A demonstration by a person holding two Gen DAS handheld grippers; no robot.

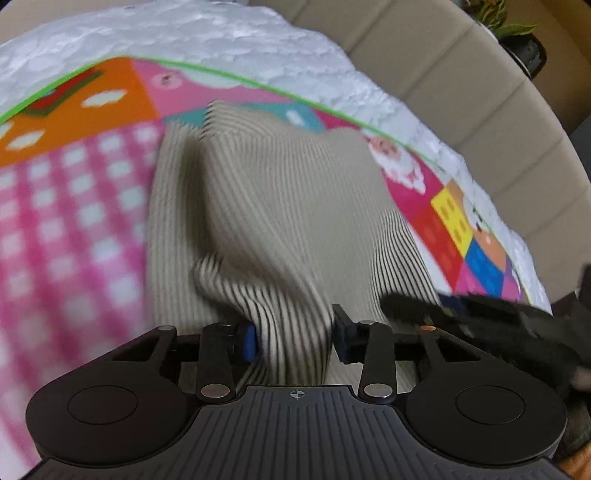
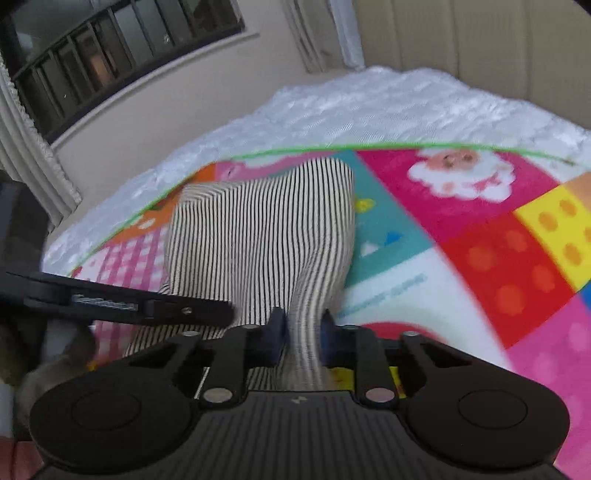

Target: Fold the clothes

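A black-and-white striped garment [image 1: 280, 206] lies partly lifted on a colourful patchwork blanket [image 1: 74, 206]. My left gripper [image 1: 295, 338] is shut on a bunched fold of its near edge. In the right wrist view the same garment [image 2: 258, 236] stretches away from me, and my right gripper [image 2: 303, 332] is shut on another fold of its near edge. The right gripper's body [image 1: 498, 325] shows at the right of the left wrist view. The left gripper's body [image 2: 122, 301] shows at the left of the right wrist view.
The blanket [image 2: 480, 236] lies on a white textured bedspread [image 2: 369, 107]. A beige padded headboard [image 1: 461, 85] stands behind the bed. A window with bars [image 2: 110, 51] and a curtain [image 2: 29, 147] are at the left. A potted plant [image 1: 513, 29] sits at the far right.
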